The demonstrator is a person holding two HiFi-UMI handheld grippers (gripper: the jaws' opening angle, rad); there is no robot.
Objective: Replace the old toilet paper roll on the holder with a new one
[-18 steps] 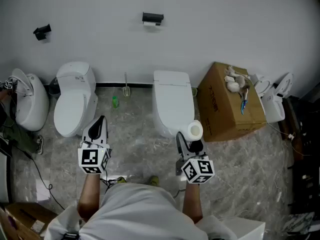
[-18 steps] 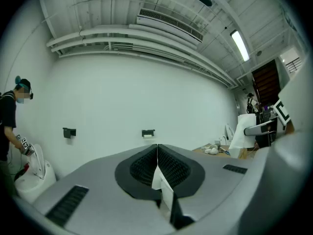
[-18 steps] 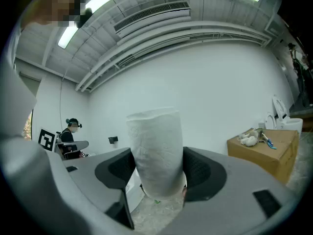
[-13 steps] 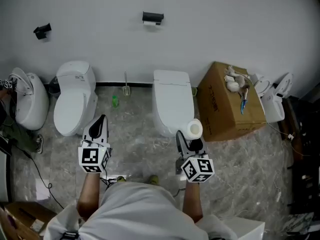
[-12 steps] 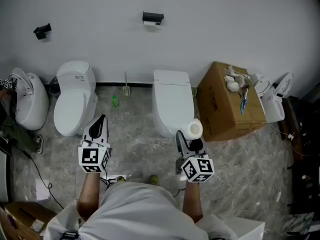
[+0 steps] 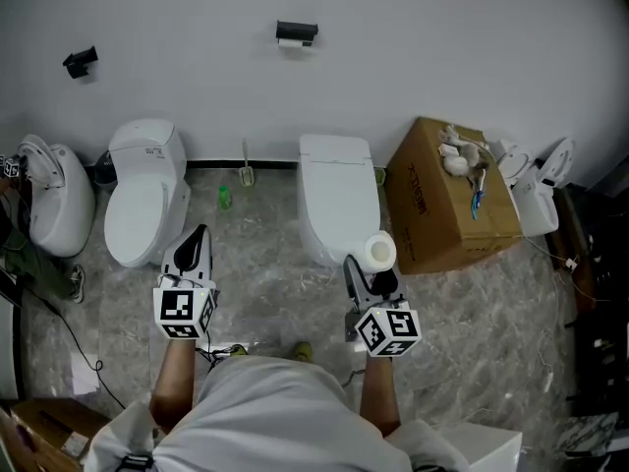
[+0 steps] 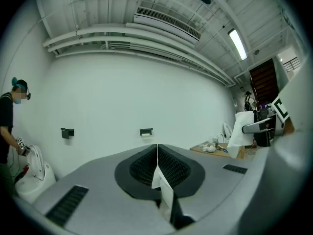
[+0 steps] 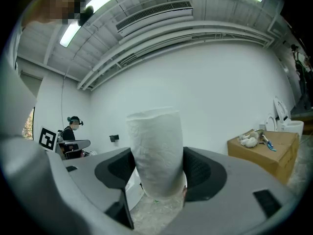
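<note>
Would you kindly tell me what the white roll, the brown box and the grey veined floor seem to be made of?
The white roll: soft tissue paper, matt, by its crinkled embossed surface. The brown box: probably cardboard, dull, with creased edges and dark print on its side. The grey veined floor: polished stone or stone-look tile, judging by the pale veining; which, I cannot tell.

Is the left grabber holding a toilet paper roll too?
No, the left gripper has its jaws pressed together with no roll between them; only the right gripper holds the toilet paper roll.

wall holder (image 6: 297, 32) tiny, its contents unclear
</note>
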